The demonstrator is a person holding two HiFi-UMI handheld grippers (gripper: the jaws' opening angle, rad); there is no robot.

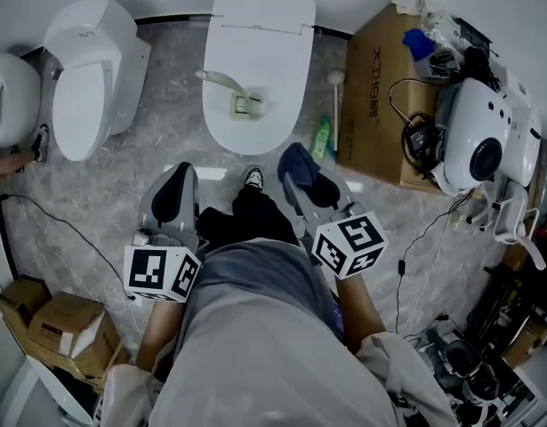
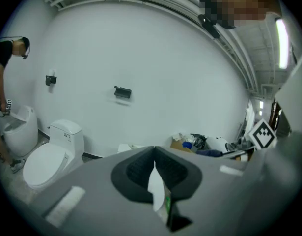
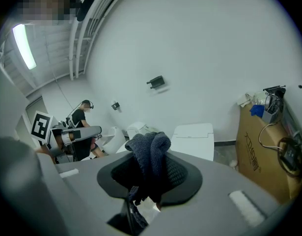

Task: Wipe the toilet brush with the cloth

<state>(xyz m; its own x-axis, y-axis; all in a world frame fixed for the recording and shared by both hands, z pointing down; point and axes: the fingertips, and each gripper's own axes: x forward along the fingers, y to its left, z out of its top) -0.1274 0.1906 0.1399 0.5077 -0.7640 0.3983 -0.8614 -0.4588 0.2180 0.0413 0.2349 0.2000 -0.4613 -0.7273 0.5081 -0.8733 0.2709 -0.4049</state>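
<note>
A pale toilet brush [image 1: 236, 94] lies on the closed lid of the white toilet [image 1: 273, 34] straight ahead. My right gripper [image 1: 301, 185] is held near my body, below the toilet, shut on a dark blue cloth [image 1: 298, 163]. In the right gripper view the cloth [image 3: 150, 156] bunches up out of the right gripper [image 3: 148, 183]. My left gripper [image 1: 172, 185] hangs level with it on the left, shut and holding nothing. The left gripper view shows only a thin sliver between the pads of the left gripper [image 2: 156, 183]. Both grippers are well short of the brush.
A second toilet [image 1: 86, 87] stands left of mine and a third [image 1: 6, 96] at the far left. A green bottle [image 1: 322, 138] and a cardboard box [image 1: 380, 96] sit right of the toilet, beside a white device [image 1: 486, 140] and cables. Cardboard boxes [image 1: 60, 327] lie at lower left. Another person [image 2: 3, 82] stands far left.
</note>
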